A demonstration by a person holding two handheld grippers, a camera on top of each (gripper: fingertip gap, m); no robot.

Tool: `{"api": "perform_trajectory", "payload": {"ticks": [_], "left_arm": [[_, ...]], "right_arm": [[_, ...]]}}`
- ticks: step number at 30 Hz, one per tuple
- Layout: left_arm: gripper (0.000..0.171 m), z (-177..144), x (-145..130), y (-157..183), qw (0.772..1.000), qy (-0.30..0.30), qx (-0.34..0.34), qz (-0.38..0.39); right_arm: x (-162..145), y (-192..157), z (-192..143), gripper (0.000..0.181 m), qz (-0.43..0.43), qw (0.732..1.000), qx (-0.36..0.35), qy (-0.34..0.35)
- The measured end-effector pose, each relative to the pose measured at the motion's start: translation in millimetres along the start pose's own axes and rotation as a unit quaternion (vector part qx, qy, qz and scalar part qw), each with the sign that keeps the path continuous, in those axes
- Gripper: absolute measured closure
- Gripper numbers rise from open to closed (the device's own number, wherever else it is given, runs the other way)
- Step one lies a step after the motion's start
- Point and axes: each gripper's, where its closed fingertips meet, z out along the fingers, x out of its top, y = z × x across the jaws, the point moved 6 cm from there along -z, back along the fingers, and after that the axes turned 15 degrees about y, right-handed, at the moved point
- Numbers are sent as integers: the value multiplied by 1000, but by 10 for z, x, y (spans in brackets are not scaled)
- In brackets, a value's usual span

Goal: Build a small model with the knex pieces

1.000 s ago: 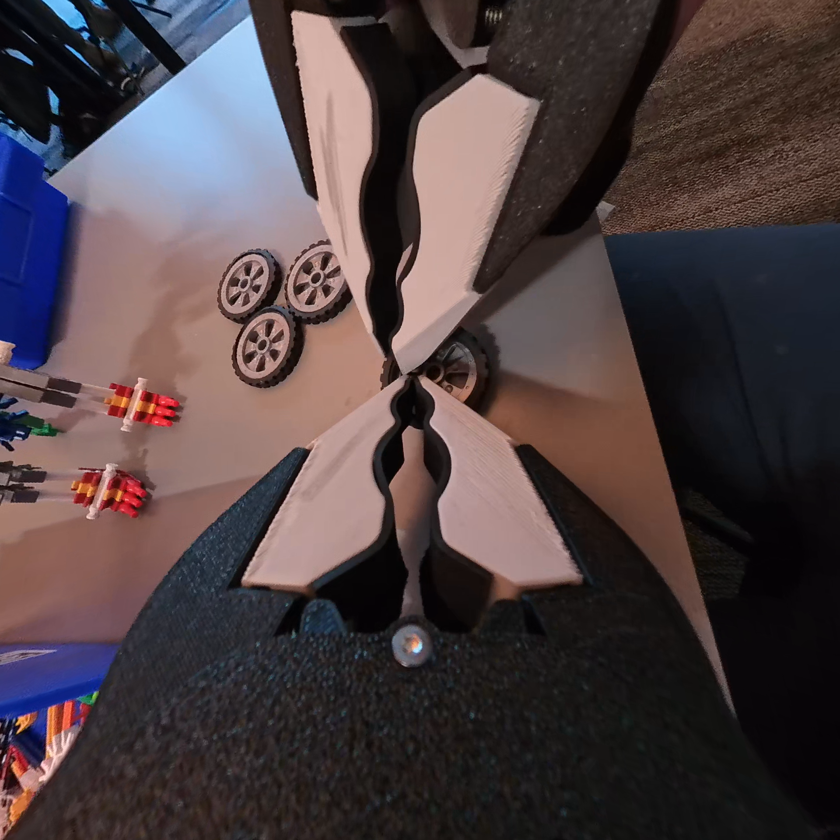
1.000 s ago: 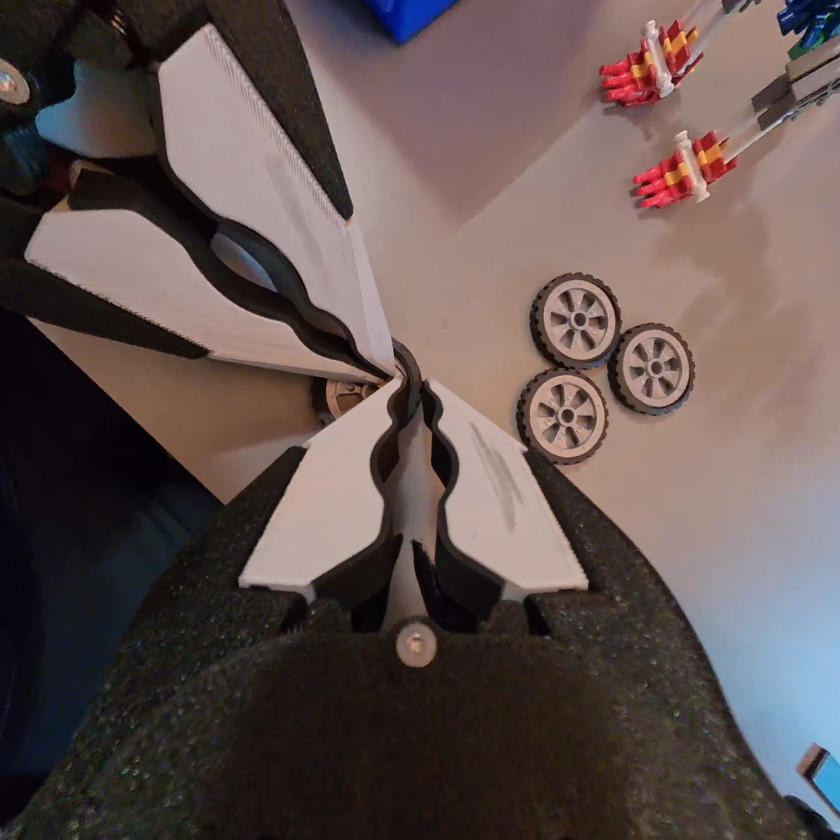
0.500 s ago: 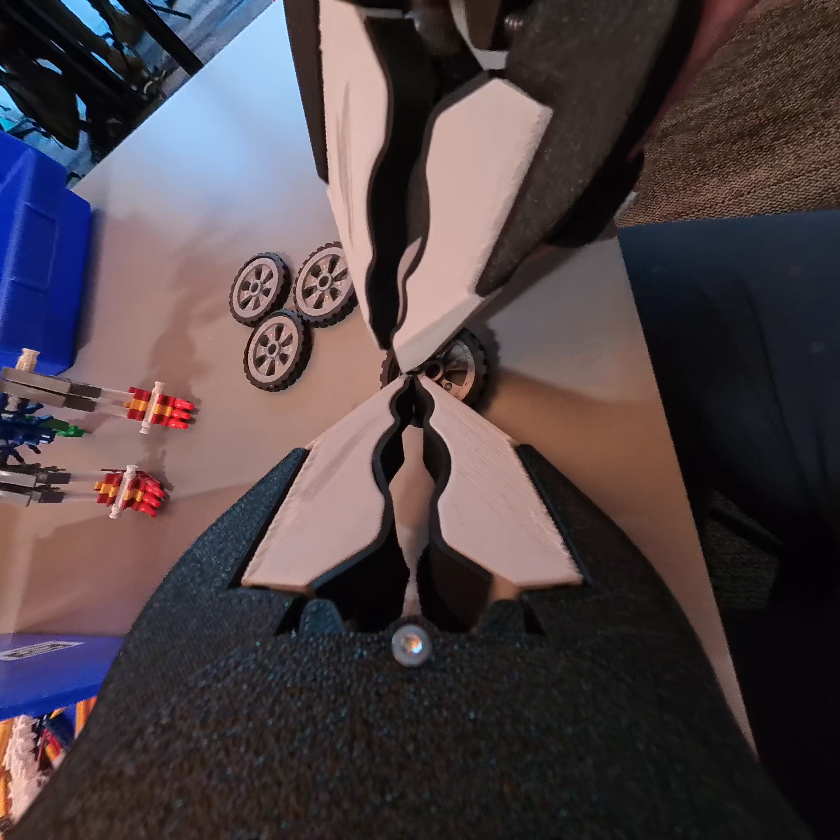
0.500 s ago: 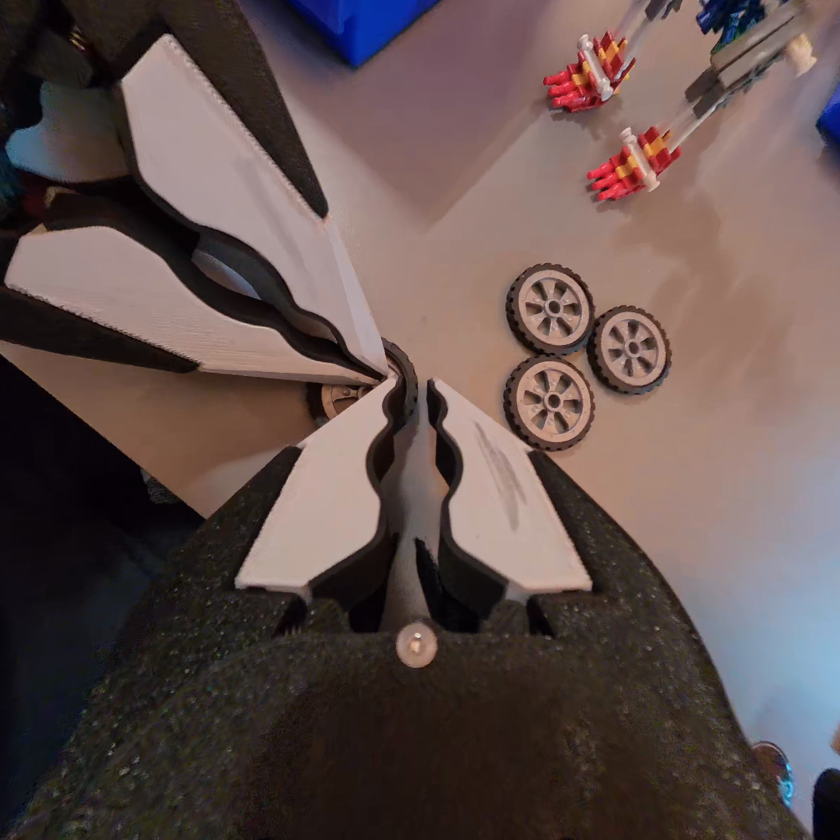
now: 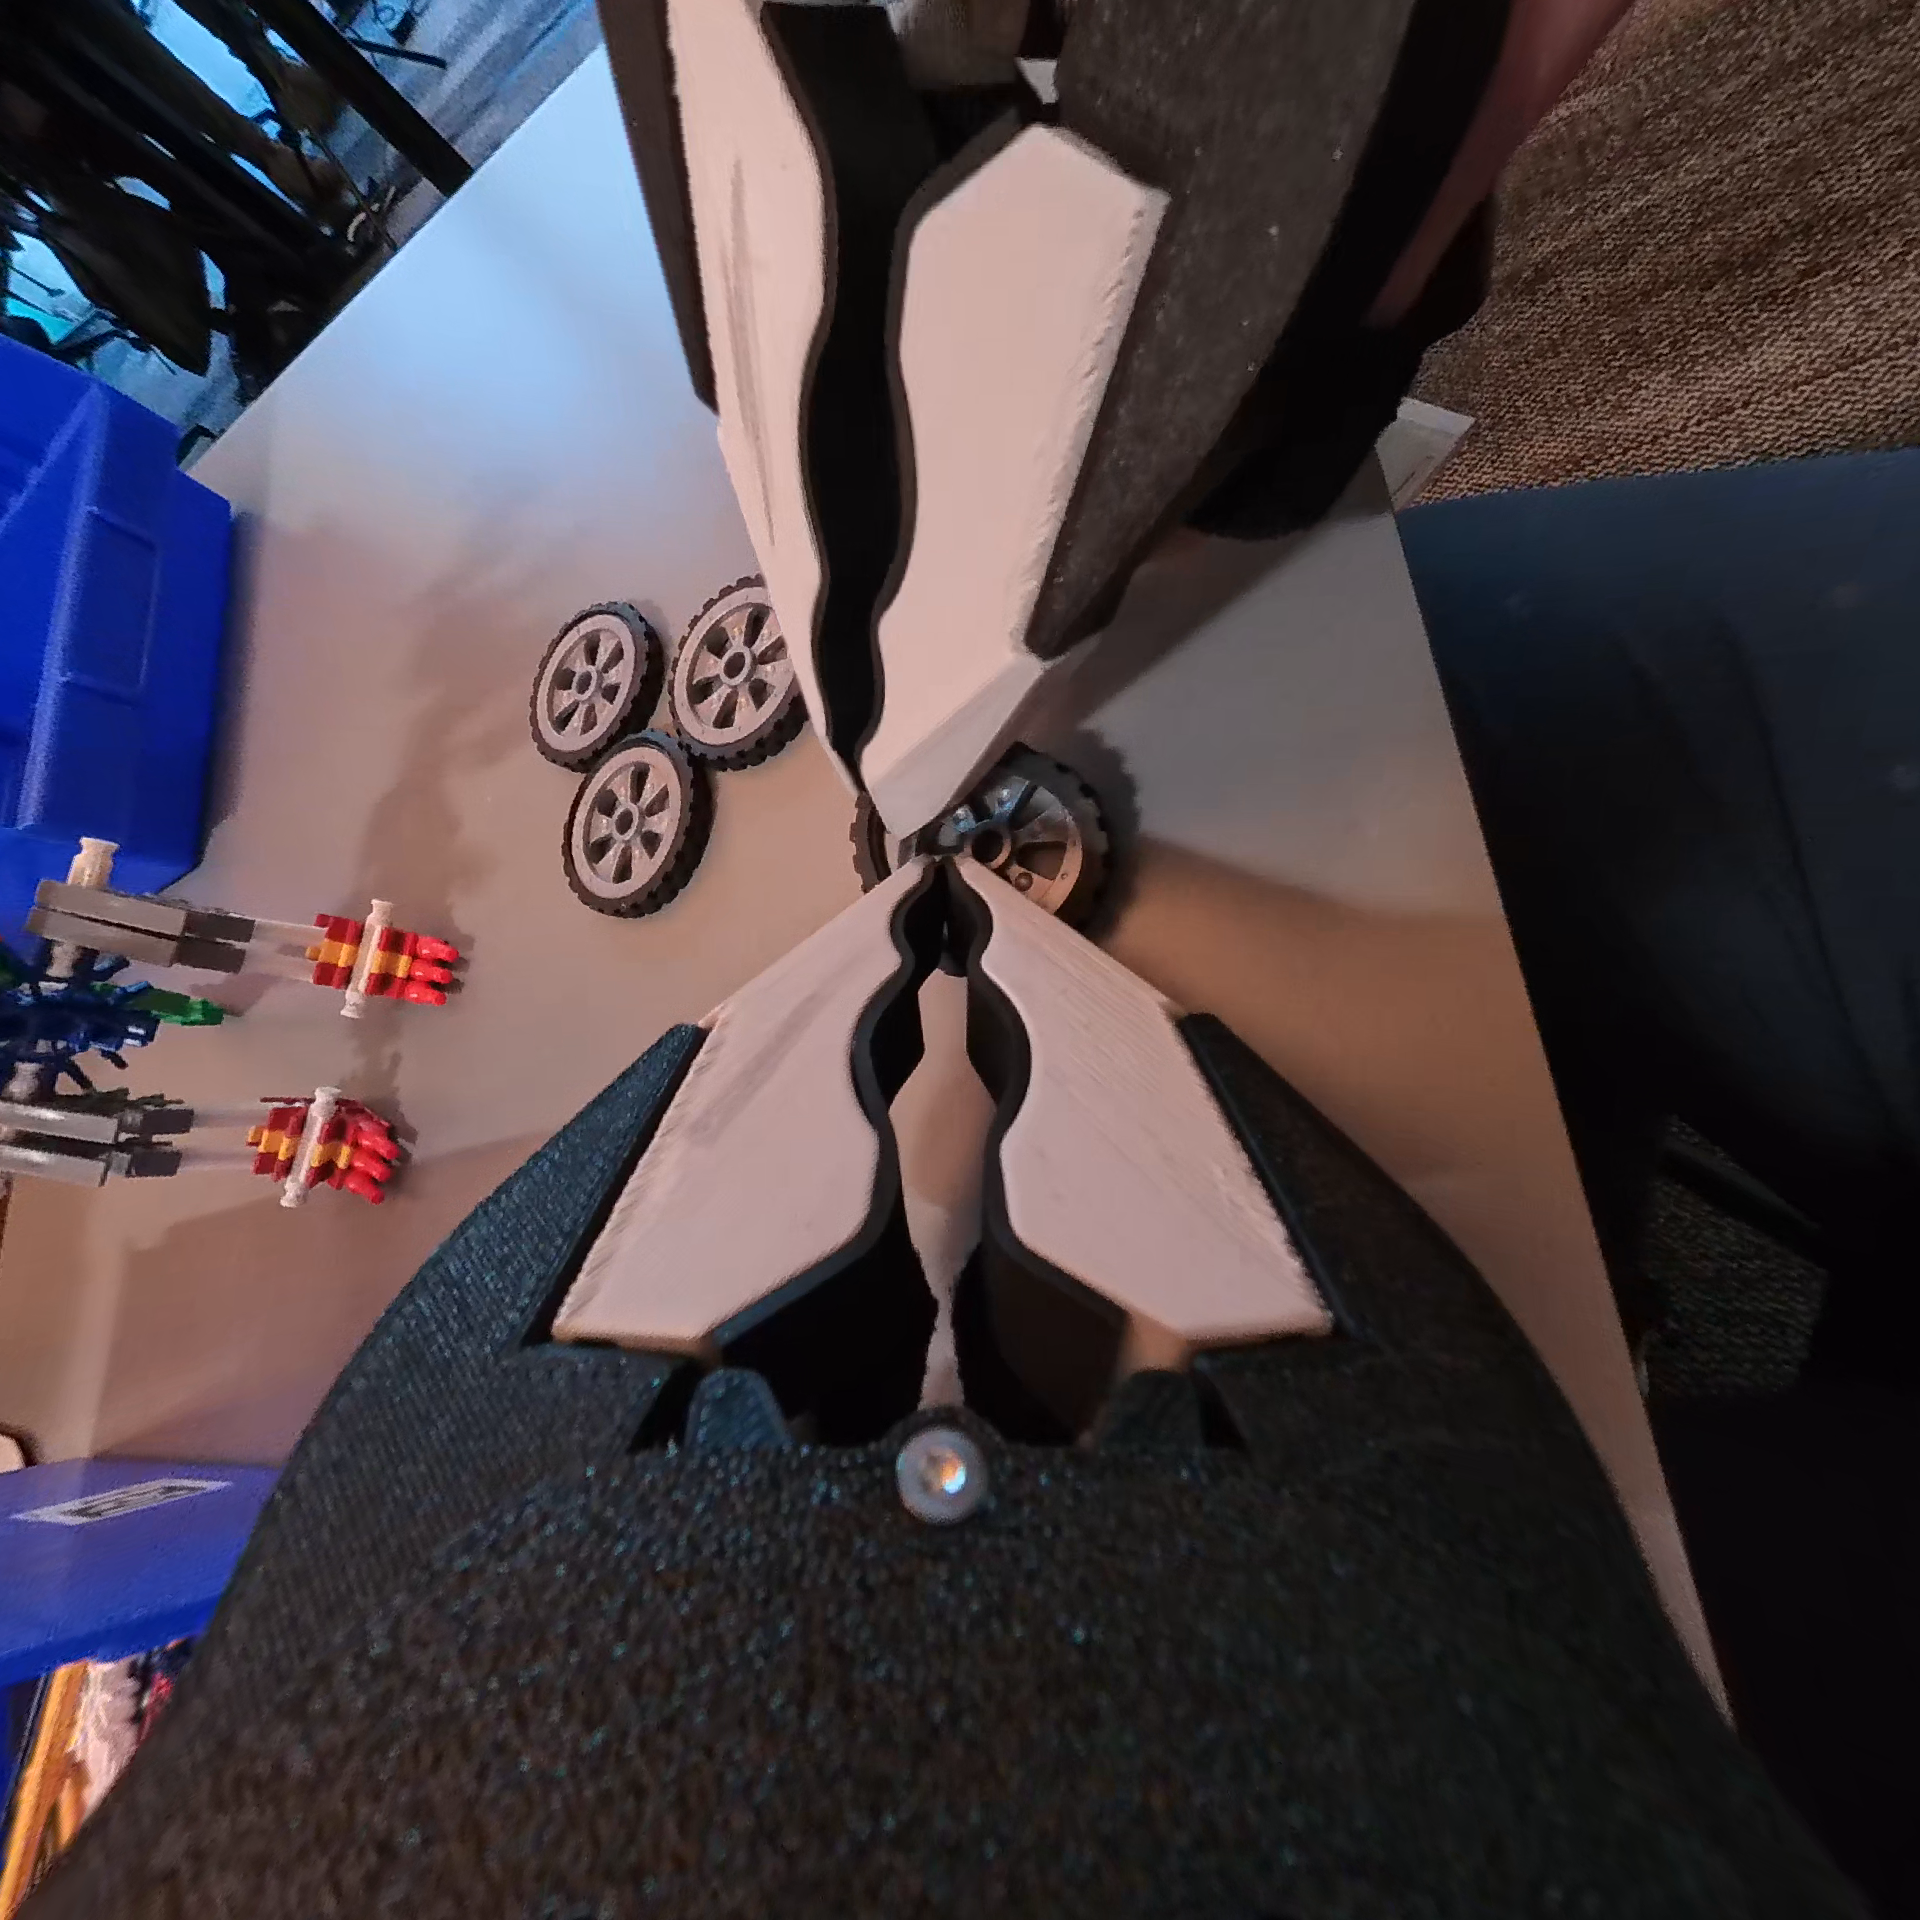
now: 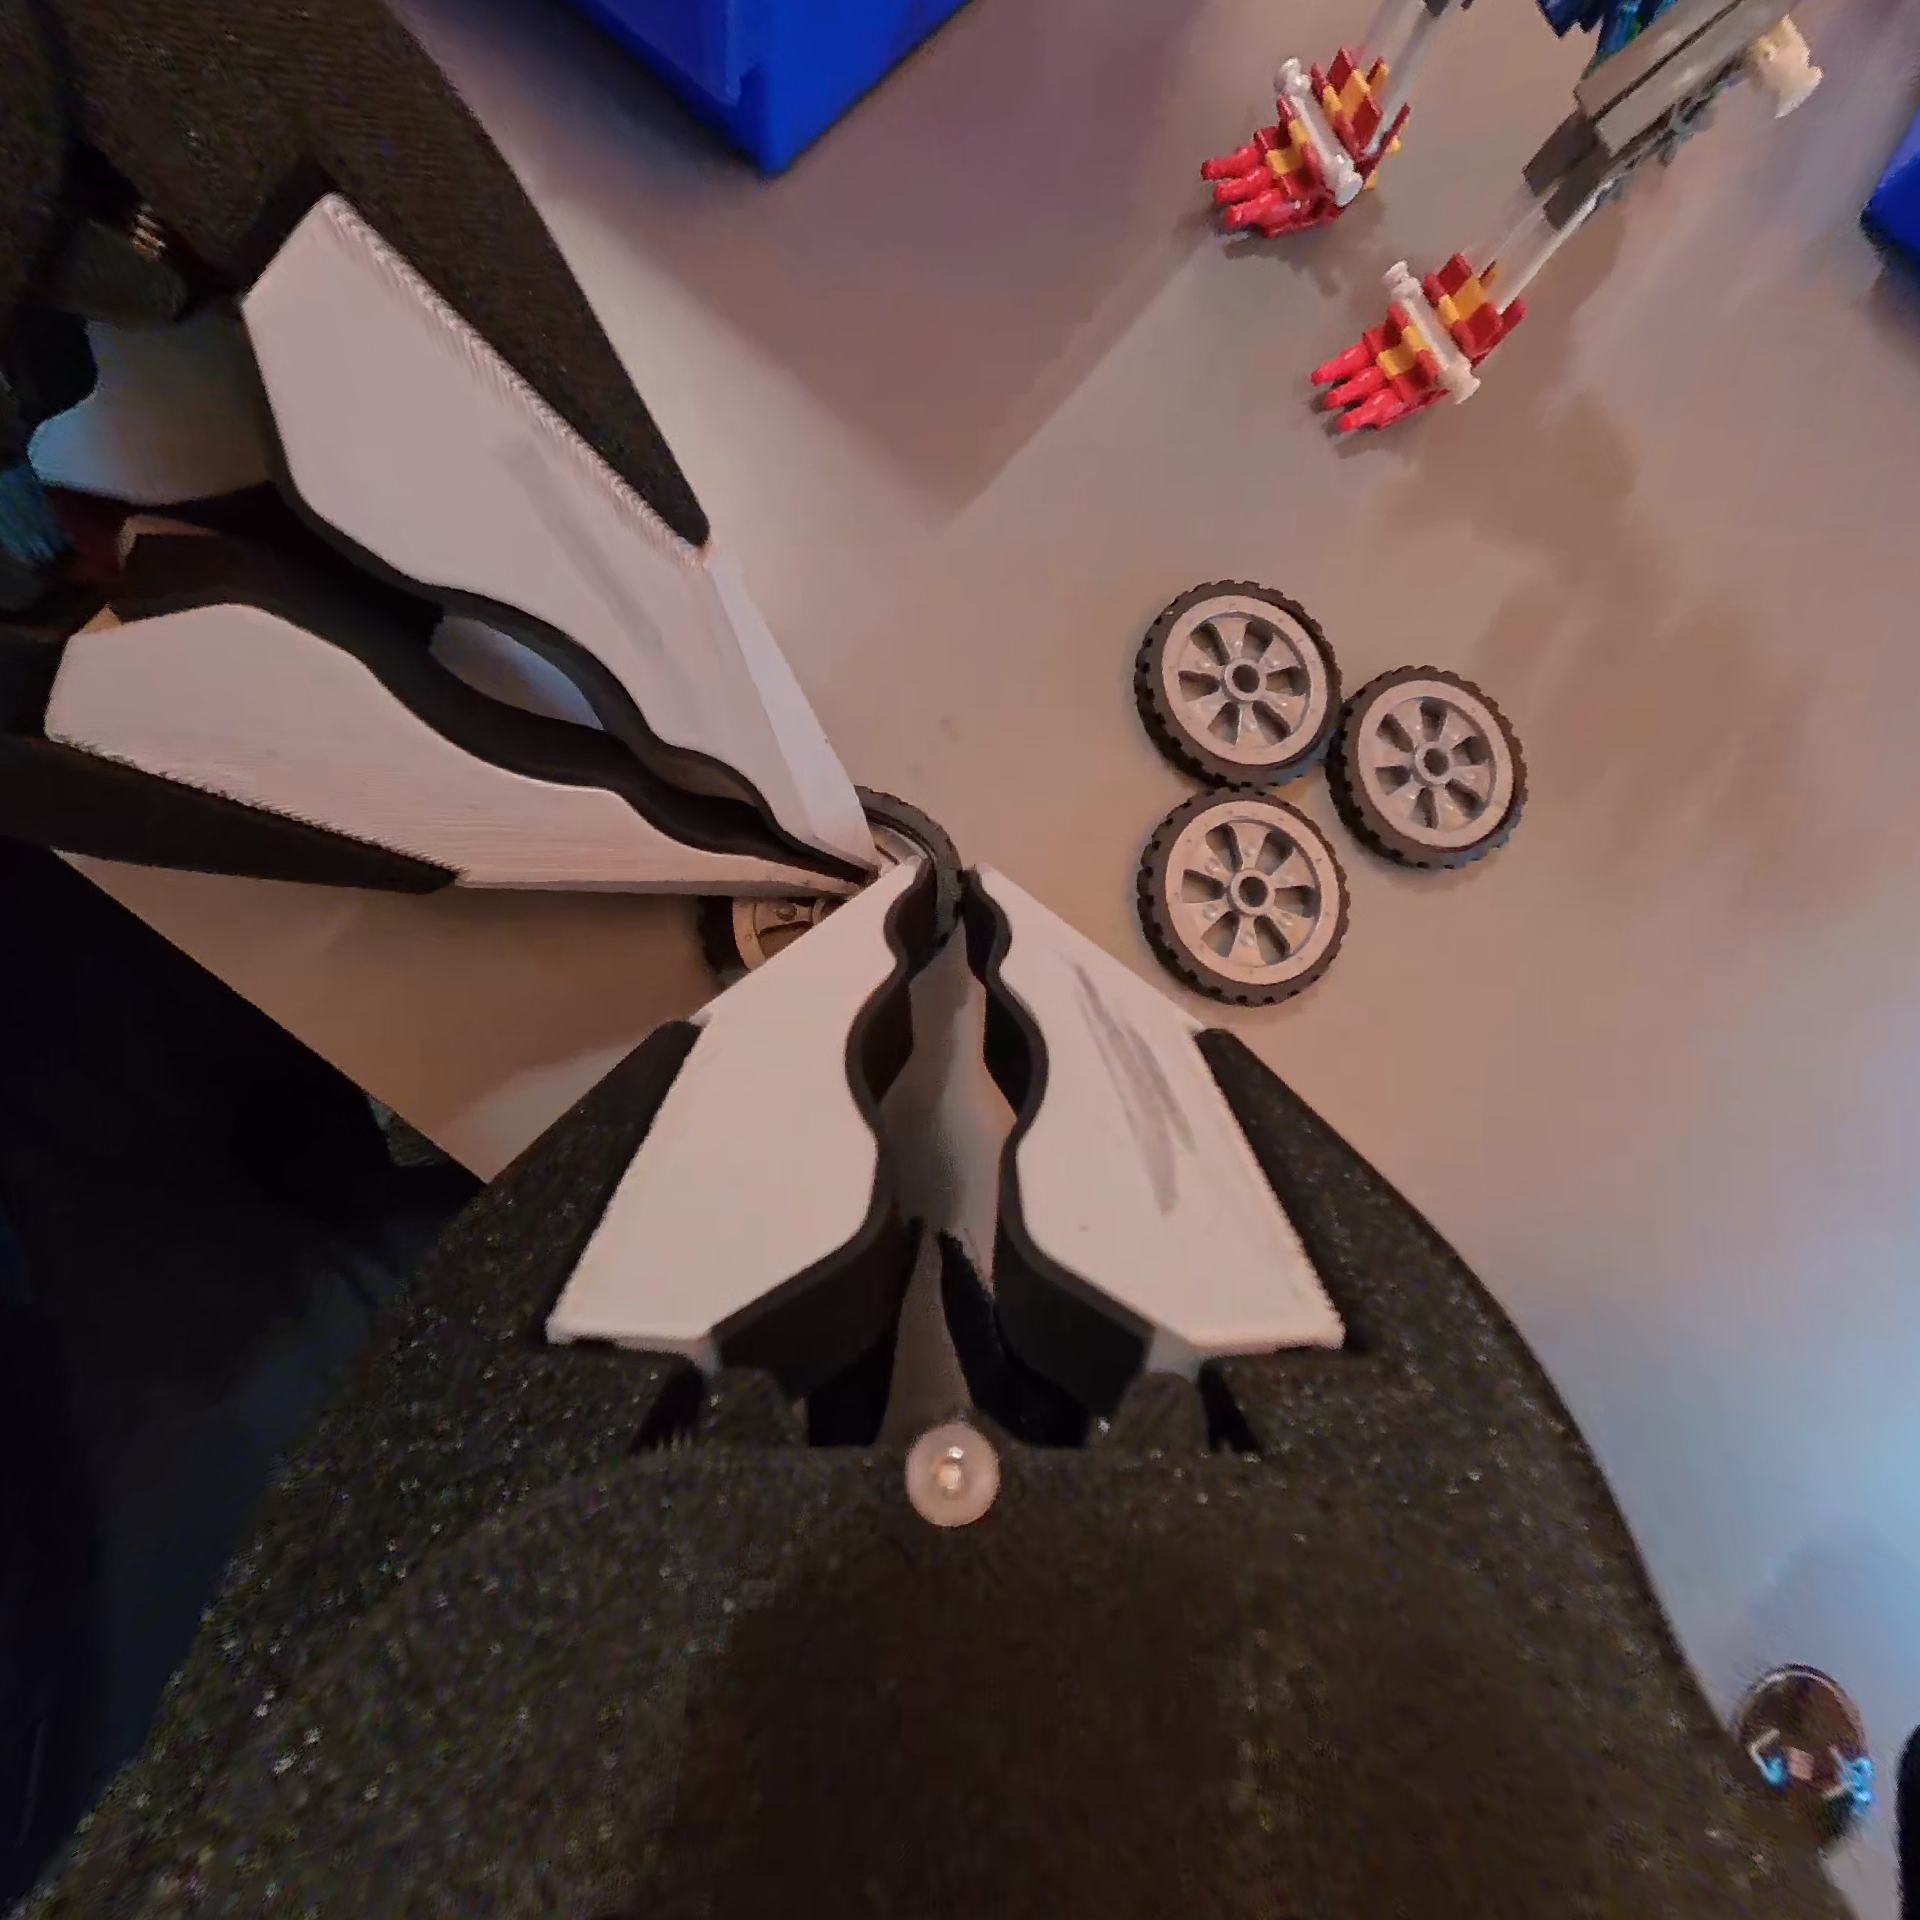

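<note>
Both tools met tip to tip over a small black-tyred toy wheel with a grey spoked hub point(image 5: 1023, 847) near the edge of the grey table point(image 5: 1299, 790); left gripper point(image 5: 940, 902) was clenched on its tyre rim, apparently bracing it; right gripper point(image 6: 943, 896) pinched the rim too, tips slightly parted; three matching wheels point(image 6: 1320, 774) lay flat nearby, untouched.

Three grey-spoked wheels point(image 6: 1236, 681) with black treaded tyres lie on the pale grey desk point(image 6: 1558, 1143). Both tools' fingers point(image 5: 790, 1122) are white, edged black. At one o'clock, red-and-yellow toy pieces point(image 6: 1299, 156); at eleven, a blue bin point(image 6: 790, 73).
</note>
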Motion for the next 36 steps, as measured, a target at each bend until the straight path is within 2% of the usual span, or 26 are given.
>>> {"api": "perform_trajectory", "payload": {"ticks": [3,11,19,22,26,31,36], "left_arm": [[171,15,6,-1,1000,-4,3,5],[171,32,23,4,1000,-9,4,19],[171,12,26,19,1000,-1,1,26],[171,10,27,18,1000,2,-1,28],[171,3,33,34,999,4,9,51],[171,-66,28,36,1000,-2,-6,28],[171,-214,15,93,999,-36,-3,7]], "right_arm": [[-23,37,-6,176,30,999,9,3],[-31,90,-8,176,41,998,31,-20],[-55,169,3,176,114,991,72,-24],[-18,137,6,177,74,995,59,-42],[-30,147,3,178,80,993,76,-34],[-24,42,8,176,52,995,80,-34],[40,-104,24,169,24,997,67,-18]]}}
